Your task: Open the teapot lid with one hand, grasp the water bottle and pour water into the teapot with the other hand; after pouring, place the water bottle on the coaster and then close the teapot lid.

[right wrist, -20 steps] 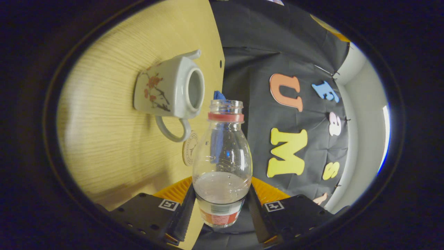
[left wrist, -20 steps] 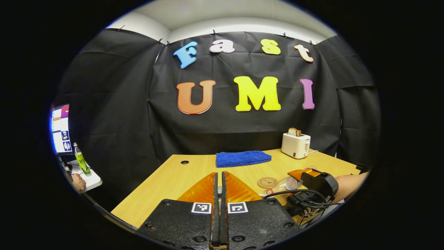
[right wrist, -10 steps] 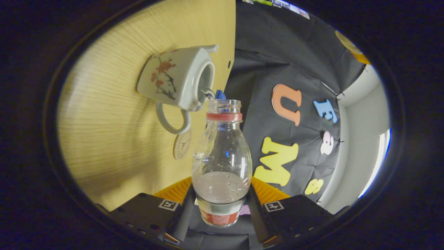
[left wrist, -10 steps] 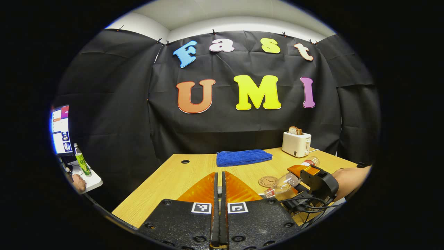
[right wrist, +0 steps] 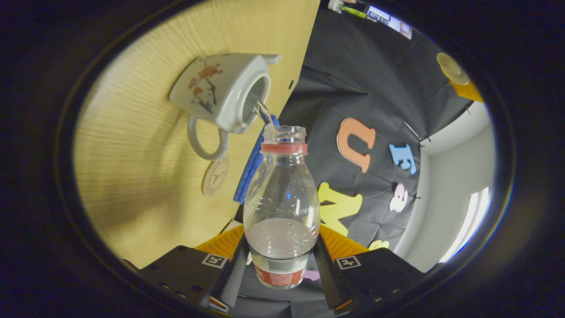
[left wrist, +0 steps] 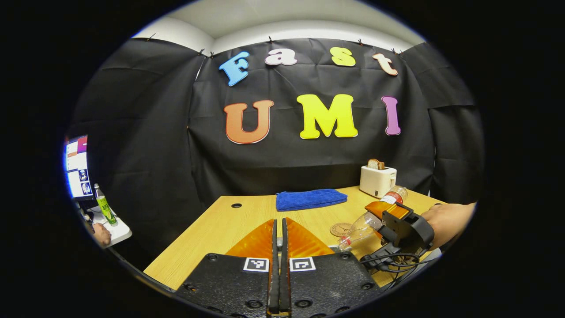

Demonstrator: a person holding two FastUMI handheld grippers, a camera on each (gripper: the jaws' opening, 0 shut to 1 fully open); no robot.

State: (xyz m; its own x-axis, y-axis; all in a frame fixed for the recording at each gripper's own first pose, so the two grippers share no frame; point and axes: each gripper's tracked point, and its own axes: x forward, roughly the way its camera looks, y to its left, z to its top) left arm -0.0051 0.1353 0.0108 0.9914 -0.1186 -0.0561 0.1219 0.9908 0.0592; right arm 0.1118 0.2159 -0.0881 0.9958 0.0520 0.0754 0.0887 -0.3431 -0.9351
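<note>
My right gripper point(right wrist: 280, 265) is shut on a clear water bottle point(right wrist: 282, 194) with a red neck ring, low on its body. The bottle is tipped over, and a thin stream of water point(right wrist: 262, 112) runs from its mouth into the open top of the white flowered teapot point(right wrist: 220, 90). A round coaster point(right wrist: 215, 175) lies on the table just past the teapot's handle. In the left gripper view, my left gripper point(left wrist: 279, 229) is shut on a small pale piece, the teapot lid, held above the table. To its right the tilted bottle point(left wrist: 364, 225) points mouth-down beside the coaster point(left wrist: 339, 229).
A folded blue towel point(left wrist: 310, 199) lies at the far middle of the wooden table point(left wrist: 220, 225). At the far right corner stands a white toaster point(left wrist: 377, 181). A hand point(left wrist: 446, 221) holds the right gripper. Off to the left are a monitor point(left wrist: 77, 165) and a green bottle point(left wrist: 103, 205).
The right gripper has tipped the bottle further toward the teapot, and water now streams into its open top. The left gripper has hardly moved.
</note>
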